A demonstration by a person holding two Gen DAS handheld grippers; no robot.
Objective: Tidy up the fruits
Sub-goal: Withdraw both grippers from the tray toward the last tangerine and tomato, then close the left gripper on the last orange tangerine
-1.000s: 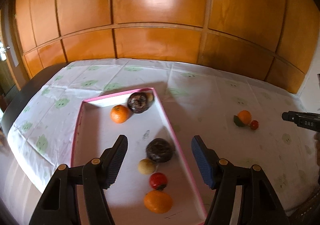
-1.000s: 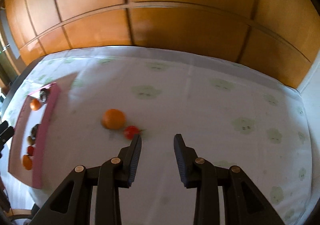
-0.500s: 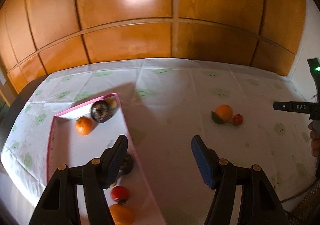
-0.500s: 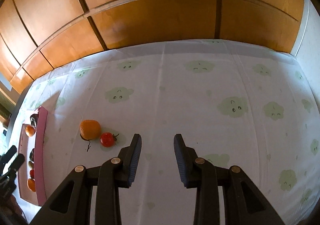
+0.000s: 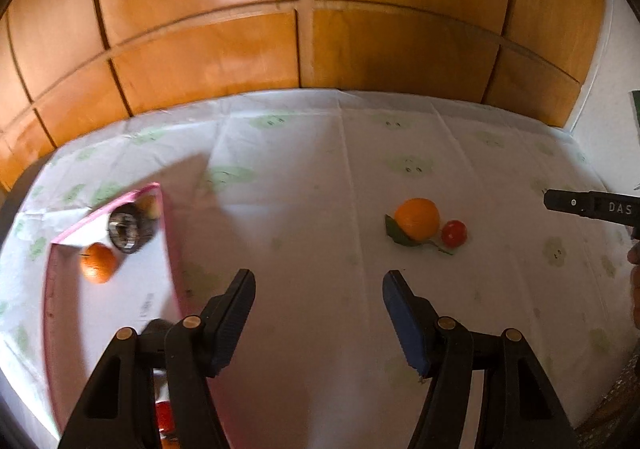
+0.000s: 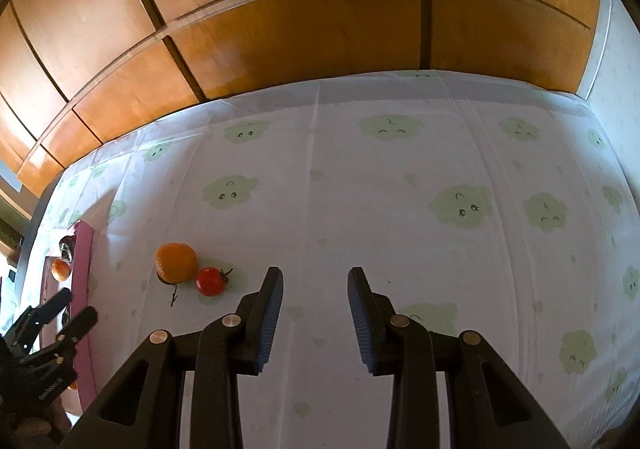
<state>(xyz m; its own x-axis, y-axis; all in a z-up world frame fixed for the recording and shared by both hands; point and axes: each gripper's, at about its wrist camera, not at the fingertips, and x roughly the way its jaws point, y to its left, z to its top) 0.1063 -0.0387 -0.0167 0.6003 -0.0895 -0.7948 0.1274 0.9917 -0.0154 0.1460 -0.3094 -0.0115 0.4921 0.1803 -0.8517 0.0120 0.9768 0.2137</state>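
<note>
Sitting at the left, the pink-rimmed tray [image 5: 168, 249] already collects fruit; the left gripper [image 5: 316, 313], jaws spread and empty, faces the loose orange [image 5: 417, 218] and tomato [image 5: 454, 233] on the tablecloth [image 5: 320, 177], likely its next pick. The right gripper [image 6: 314, 313] is narrowly parted, empty.

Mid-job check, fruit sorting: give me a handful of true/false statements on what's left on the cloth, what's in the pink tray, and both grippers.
1. An orange and a red tomato lie side by side on the tablecloth, outside the tray. True.
2. The pink tray is empty. False: it holds another orange and a dark round fruit, among others.
3. The left gripper grips the tomato. False: nothing is between its fingers.
4. The right gripper holds nothing. True.
5. The loose orange has a green leaf beside it. True.
</note>
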